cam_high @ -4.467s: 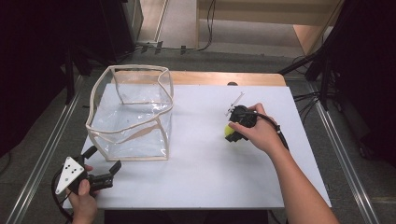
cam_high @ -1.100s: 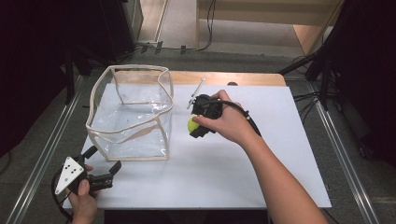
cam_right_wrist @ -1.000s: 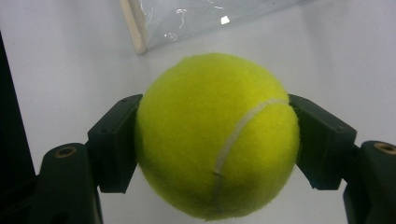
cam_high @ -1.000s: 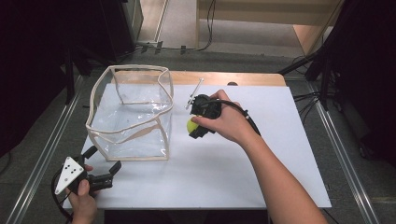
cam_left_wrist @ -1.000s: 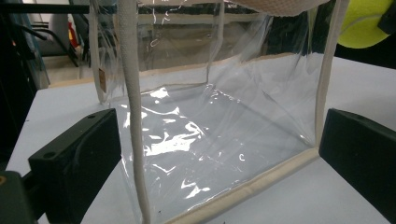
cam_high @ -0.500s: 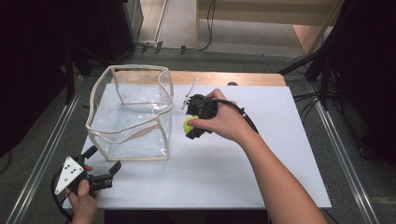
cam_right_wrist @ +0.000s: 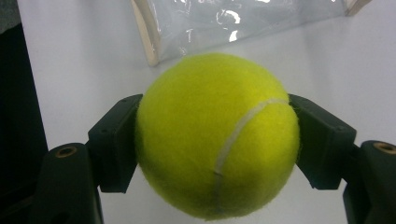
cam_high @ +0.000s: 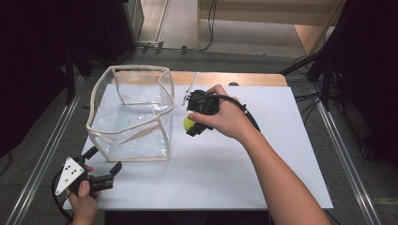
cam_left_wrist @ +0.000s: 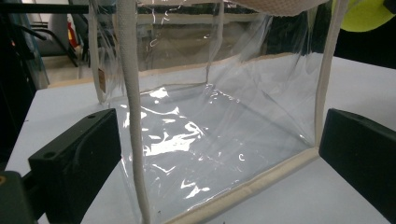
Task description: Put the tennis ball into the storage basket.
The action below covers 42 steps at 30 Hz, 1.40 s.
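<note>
Yellow felt is bulging between the two black jaws of our right claw (cam_right_wrist: 217, 135): we are pinching the tennis ball (cam_right_wrist: 217, 135) across its middle, a jaw pressing on each side, its white seam curving down the face toward the camera. In the high view the ball (cam_high: 189, 123) is sitting just left of centre, carried above the white surface (cam_high: 281, 140) and just beside the right wall of the clear plastic bag (cam_high: 131, 117), whose cream-trimmed rim is standing open toward the upper left of the frame.

Our left claw (cam_high: 101, 164) is resting at the lower left of the high view with its jaws spread wide and gripping nothing. In the left gripper view the bag (cam_left_wrist: 210, 140) is standing just beyond those jaws.

We are judging the risks from here. The bag is soft and nothing is steadying it, so if we are carrying the ball too low, it or the claw is likely to catch the rim (cam_high: 166, 89) and push the wall inward or tip the whole bag. The rim is already sagging unevenly, which is narrowing the opening. The grip is on a round, fuzzy thing with only two contact patches, so a sharp turn of the wrist could be rolling it out of the jaws. Letting go before the ball is fully over the opening would be sending it bouncing across the surface and possibly off the edge.
</note>
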Each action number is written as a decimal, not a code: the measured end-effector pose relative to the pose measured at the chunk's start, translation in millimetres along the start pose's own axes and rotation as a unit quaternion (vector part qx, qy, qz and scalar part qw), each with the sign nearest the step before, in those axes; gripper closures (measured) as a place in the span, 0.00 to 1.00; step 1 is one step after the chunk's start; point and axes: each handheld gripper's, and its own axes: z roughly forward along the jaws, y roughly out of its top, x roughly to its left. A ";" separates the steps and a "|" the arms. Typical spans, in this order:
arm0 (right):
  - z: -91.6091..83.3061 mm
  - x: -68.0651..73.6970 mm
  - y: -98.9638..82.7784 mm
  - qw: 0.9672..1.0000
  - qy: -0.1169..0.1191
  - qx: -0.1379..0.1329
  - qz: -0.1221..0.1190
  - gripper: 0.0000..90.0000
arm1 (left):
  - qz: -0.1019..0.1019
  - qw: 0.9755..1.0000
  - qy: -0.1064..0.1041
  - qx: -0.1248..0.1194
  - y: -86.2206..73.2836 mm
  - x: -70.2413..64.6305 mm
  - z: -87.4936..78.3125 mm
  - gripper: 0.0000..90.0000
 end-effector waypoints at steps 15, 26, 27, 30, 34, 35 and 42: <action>-14.2 -0.8 8.4 1.000 0.006 -0.004 -0.007 0.27 | 0.000 1.000 0.000 0.000 0.0 -0.2 0.0 0.00; -18.8 -0.4 15.3 1.000 0.011 -0.003 -0.010 0.27 | 0.000 1.000 -0.001 0.000 0.0 -0.2 0.0 0.00; -19.5 0.0 16.0 1.000 0.012 -0.004 -0.008 0.27 | 0.000 1.000 -0.001 0.000 0.0 -0.1 -0.1 0.00; -22.2 0.5 18.3 1.000 0.009 0.001 -0.010 0.27 | 0.000 1.000 -0.001 0.000 0.1 -0.1 -0.1 0.00; -25.1 0.6 20.3 1.000 0.010 -0.002 -0.014 0.27 | 0.000 1.000 -0.001 0.000 0.0 -0.3 0.0 0.00; -26.1 0.7 21.0 1.000 0.009 -0.002 -0.014 0.27 | 0.000 1.000 -0.001 -0.001 0.0 -0.3 0.1 0.00; -33.6 2.1 27.2 1.000 0.007 -0.002 -0.018 0.27 | 0.000 1.000 -0.001 0.000 0.1 -0.2 0.0 0.00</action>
